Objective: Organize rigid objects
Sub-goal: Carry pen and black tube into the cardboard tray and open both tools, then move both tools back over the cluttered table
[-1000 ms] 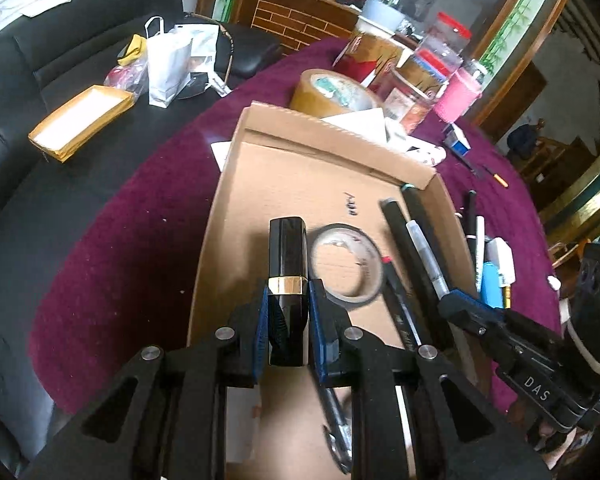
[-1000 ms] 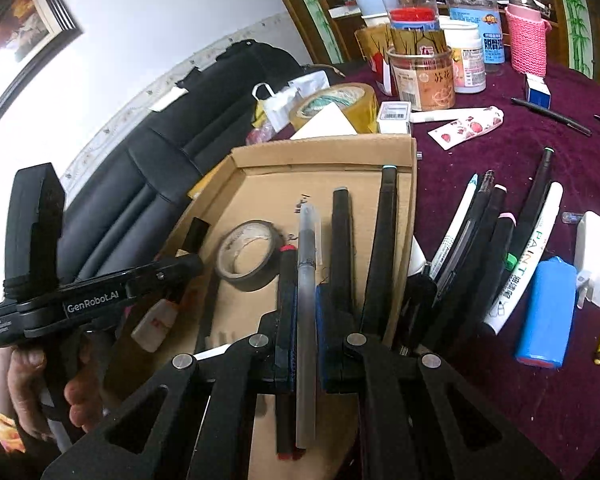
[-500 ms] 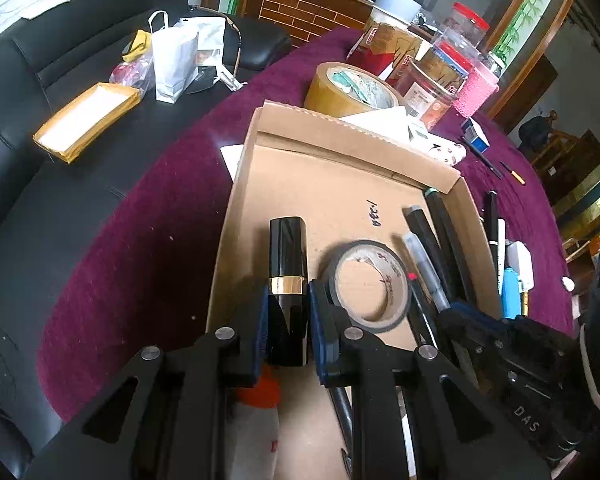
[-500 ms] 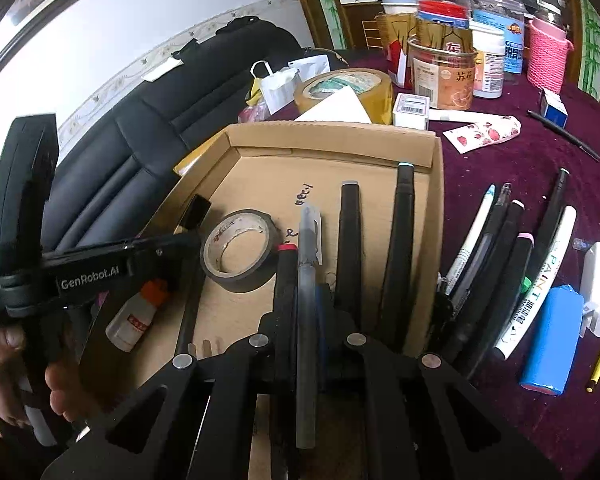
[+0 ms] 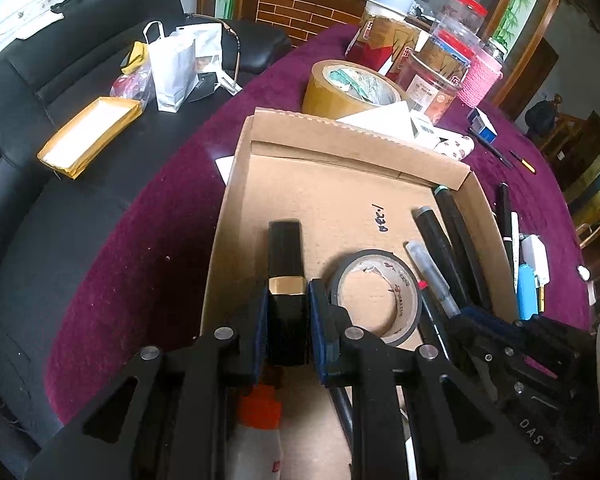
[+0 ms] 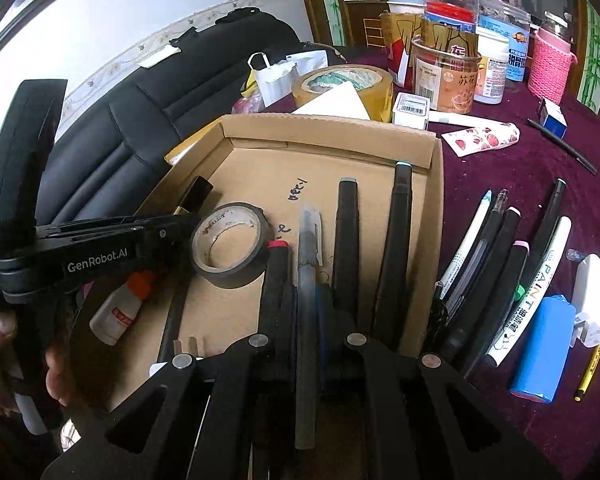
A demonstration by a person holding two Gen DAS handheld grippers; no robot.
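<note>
My left gripper is shut on a black lipstick tube with a gold band, held over the left side of an open cardboard box. The tube also shows in the right wrist view. My right gripper is shut on a grey translucent pen, held lengthwise over the box floor. A roll of grey tape lies between the two grippers. Black markers lie in the right part of the box.
A small white bottle with an orange cap lies at the box's near left. Several pens, a blue cylinder and a white adapter lie right of the box. Brown tape and jars stand behind it. A black sofa is left.
Both grippers have drawn back toward the near end of the box with their objects still held. The white bottle has come into view beneath the left gripper.
</note>
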